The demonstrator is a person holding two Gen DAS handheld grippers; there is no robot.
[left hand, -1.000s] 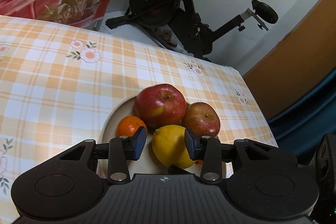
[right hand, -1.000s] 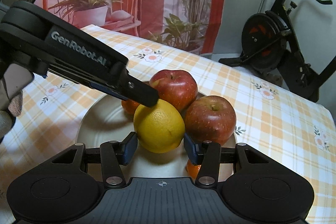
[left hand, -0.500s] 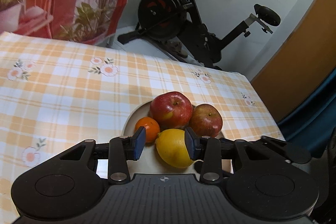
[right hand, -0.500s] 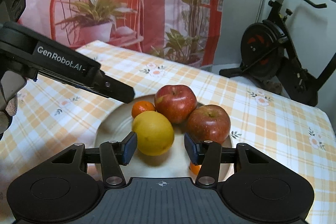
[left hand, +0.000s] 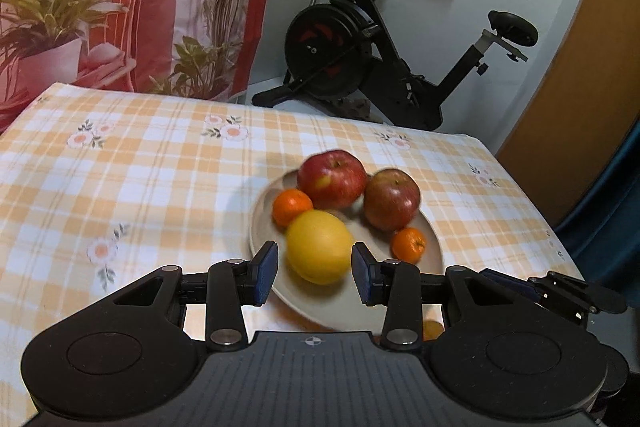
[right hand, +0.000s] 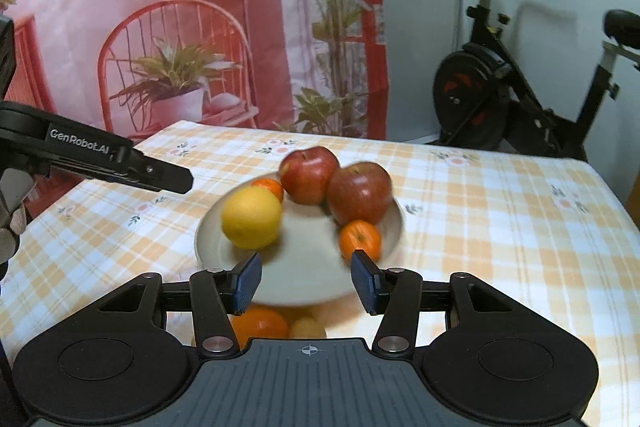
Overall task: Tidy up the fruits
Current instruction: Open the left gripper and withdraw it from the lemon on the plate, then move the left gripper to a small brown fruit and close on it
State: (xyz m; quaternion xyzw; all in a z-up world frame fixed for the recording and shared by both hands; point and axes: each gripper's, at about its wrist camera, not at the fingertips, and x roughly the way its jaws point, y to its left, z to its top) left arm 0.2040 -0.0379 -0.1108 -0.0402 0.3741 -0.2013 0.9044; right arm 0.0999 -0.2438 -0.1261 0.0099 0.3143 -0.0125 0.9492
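Two hand-held claws, both angled downward with nothing between the blue pads: left claw (left hand: 313, 273), jaws parted, empty; right claw (right hand: 306, 281), jaws parted, empty; left claw's black body also visible in the right wrist view, reaching in from the left edge.

Matt plate (left hand: 434, 247), checked cloth tablecloth (left hand: 140, 187)

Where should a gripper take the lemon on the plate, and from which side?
Probably across the lemon's widest middle, coming down from the plate's near rim. The left gripper hangs open there. The far side is crowded by a mandarin and an apple; its left and right flanks look clear for the pads.
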